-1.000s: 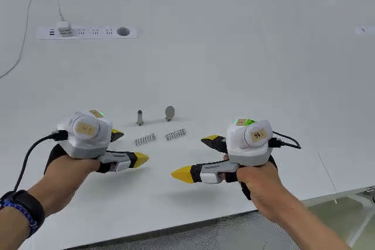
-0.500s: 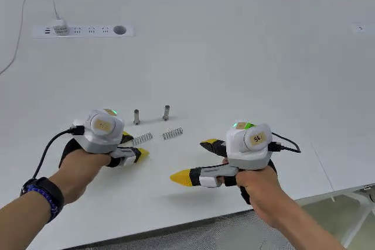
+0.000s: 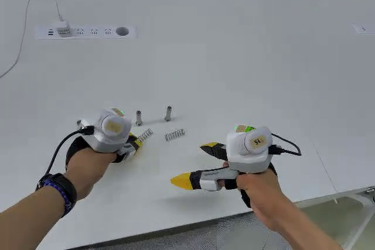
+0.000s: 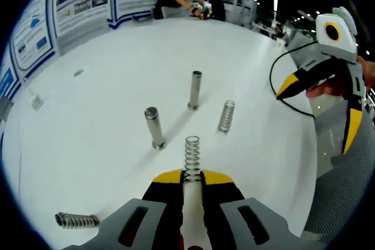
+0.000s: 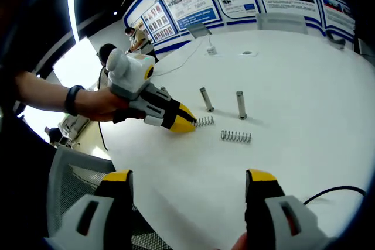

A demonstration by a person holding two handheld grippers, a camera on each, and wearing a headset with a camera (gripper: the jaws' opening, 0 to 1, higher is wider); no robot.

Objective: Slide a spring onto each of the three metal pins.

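Left gripper [image 4: 184, 175] advanced, now pinching spring [image 4: 191, 154]

Person's left hand-held gripper [image 3: 135, 143] points forward and to the right, jaws pinched together on the end of a spring [image 4: 191, 155]. The left hand [image 3: 88, 165] wraps the grip, forearm entering from lower left. The right hand-held gripper [image 3: 195, 163] points left, jaws spread wide, gripped by the right hand [image 3: 261, 190].

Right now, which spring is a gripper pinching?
The spring sticking out of the left gripper's shut jaws, held by its near end. A second spring lies loose on the table beside the pins, with nothing touching it.
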